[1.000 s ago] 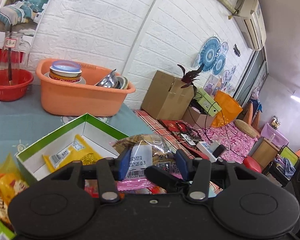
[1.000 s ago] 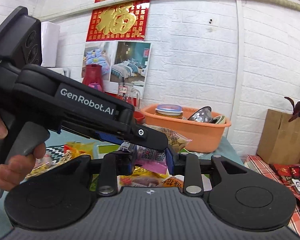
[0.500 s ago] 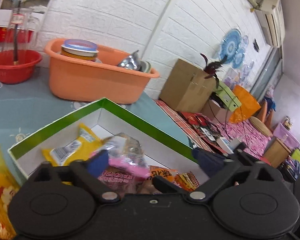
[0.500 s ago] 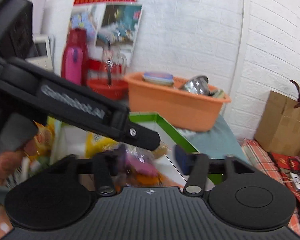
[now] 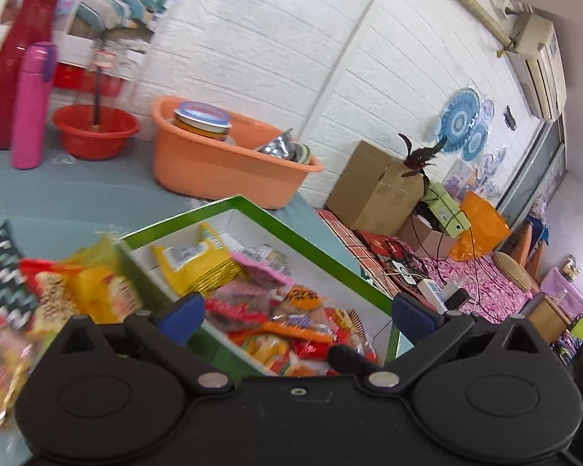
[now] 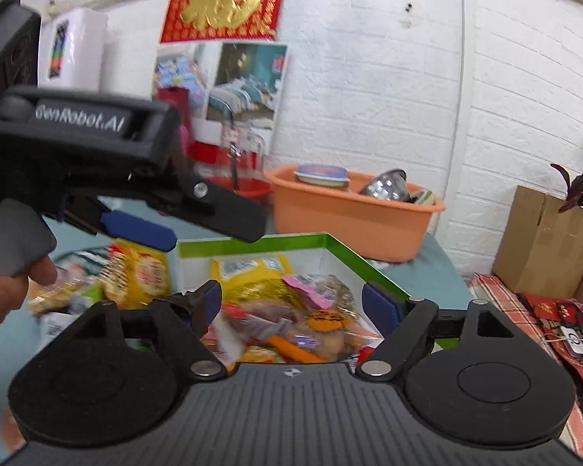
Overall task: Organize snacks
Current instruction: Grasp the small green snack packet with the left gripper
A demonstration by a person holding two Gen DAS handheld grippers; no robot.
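The green-rimmed box (image 5: 322,260) sits on the blue-grey table (image 5: 77,194), and the snacks (image 6: 291,322) lie heaped inside it: a yellow packet (image 5: 198,268) toward its far corner, a pink-edged clear bag (image 5: 260,272) just beside that, and red and orange wrappers nearer the cameras. More packets (image 5: 93,291) lie loose on the table against the box's left wall, with a black-and-white zigzag bag (image 5: 0,272) farther left.

The left tongs (image 5: 297,312) hang over the near part of the box, blue pads (image 5: 182,312) spread wide, nothing between them. The right tongs (image 6: 291,305) hang over the same heap, likewise spread wide and empty. In the right wrist view the left tongs' body shows above the box's left wall, a hand (image 6: 7,291) on its grey trigger.

Beyond the box, touching nothing of it, stands an orange tub (image 5: 221,167) holding a lidded tin and a steel bowl. Left of the tub sit a red basin (image 5: 95,132), a pink bottle (image 5: 31,105) and a taller red bottle (image 5: 15,66). Right of the box, off the table, stands a cardboard carton (image 5: 373,186).
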